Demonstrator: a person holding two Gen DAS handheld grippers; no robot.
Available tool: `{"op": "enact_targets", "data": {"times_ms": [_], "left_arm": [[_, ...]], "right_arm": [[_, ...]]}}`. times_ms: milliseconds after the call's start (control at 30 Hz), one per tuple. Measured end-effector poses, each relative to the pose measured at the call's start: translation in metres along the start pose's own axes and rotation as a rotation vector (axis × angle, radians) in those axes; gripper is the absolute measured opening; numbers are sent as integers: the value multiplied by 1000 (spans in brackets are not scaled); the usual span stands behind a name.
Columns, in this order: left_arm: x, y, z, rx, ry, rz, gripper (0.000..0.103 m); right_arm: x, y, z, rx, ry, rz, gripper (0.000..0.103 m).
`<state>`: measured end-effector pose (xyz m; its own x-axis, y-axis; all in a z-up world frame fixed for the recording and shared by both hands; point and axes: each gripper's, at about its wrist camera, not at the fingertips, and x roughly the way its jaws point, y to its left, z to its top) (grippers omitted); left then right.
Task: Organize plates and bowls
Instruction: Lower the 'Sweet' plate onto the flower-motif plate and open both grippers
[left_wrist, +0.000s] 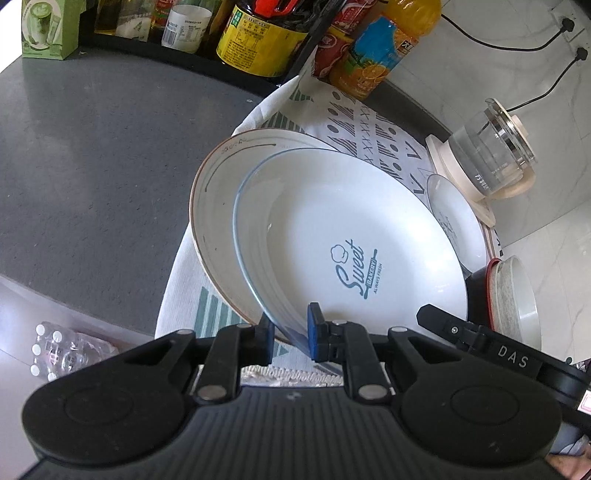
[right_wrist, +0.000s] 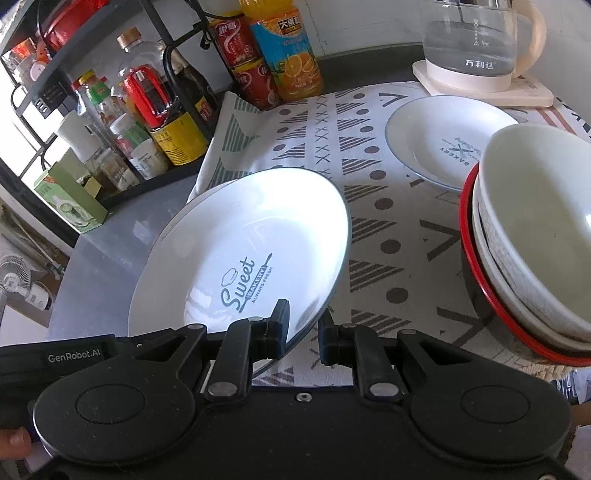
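Stacking plates is the step in hand. On the bench (left_wrist: 92, 155), a patterned cloth (right_wrist: 332, 147) carries the ware. The Sweet Bakery plate (left_wrist: 351, 236) hangs tilted over a brown-rimmed plate (left_wrist: 210, 206) at its 10 o'clock; both tools grip its near rim. The bowl stack (right_wrist: 532, 236) stands at 3 o'clock, the small plate (right_wrist: 436, 140) at 1 o'clock. Left tool (left_wrist: 291, 332): clamped on the rim. Right tool (right_wrist: 303, 332): fingers astride the rim, contact uncertain. Next move, judged: lower level, then release.

A home kitchen: a grey speckled stone worktop (left_wrist: 92, 155), a black wire rack of sauce and oil bottles (right_wrist: 122, 110), a glass electric kettle (right_wrist: 476, 48), a patterned cloth (right_wrist: 332, 147) under white crockery.
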<state>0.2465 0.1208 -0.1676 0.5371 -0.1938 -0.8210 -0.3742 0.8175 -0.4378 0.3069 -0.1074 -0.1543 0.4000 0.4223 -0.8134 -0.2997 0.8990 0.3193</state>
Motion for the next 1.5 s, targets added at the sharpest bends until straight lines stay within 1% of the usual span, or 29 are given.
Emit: {"op": "enact_targets", "data": {"times_ms": [100,200,267,367,467,600,667,733,833,1000,1167,1300,1500], "left_arm": [[4,0,6,-6,16,11,16],[9,1,14,-22,51,21,16],[9,1,18,-5,57,28,17],[5,0,22,17,51,52,18],[0,7,25,-3,35,64,18],[-7,17,33,-18,6,103,19],[-10,19,38,-14,-5,132,20],[-10,23,42,-19,-19,133,20],[-4,28,45,-31,-12,151,21],[5,34,48,-45,6,125,22],[11,37,49,-57,3,126,21],[14,38,52,-59,-7,140,21],[19,33,58,-41,12,165,20]], "right_arm": [[4,1,4,11,0,-8,15],[9,4,9,11,1,-13,15],[13,2,11,34,12,-13,15],[17,3,12,48,19,-6,15],[19,2,14,55,20,-11,14],[22,1,16,67,25,-22,10],[24,1,17,69,29,-21,10],[26,3,17,71,32,-34,10],[32,5,16,60,41,-51,11],[38,4,18,47,51,-60,12],[47,3,20,51,66,-56,14],[56,4,21,48,81,-55,16],[57,6,25,30,87,-59,19]]}}
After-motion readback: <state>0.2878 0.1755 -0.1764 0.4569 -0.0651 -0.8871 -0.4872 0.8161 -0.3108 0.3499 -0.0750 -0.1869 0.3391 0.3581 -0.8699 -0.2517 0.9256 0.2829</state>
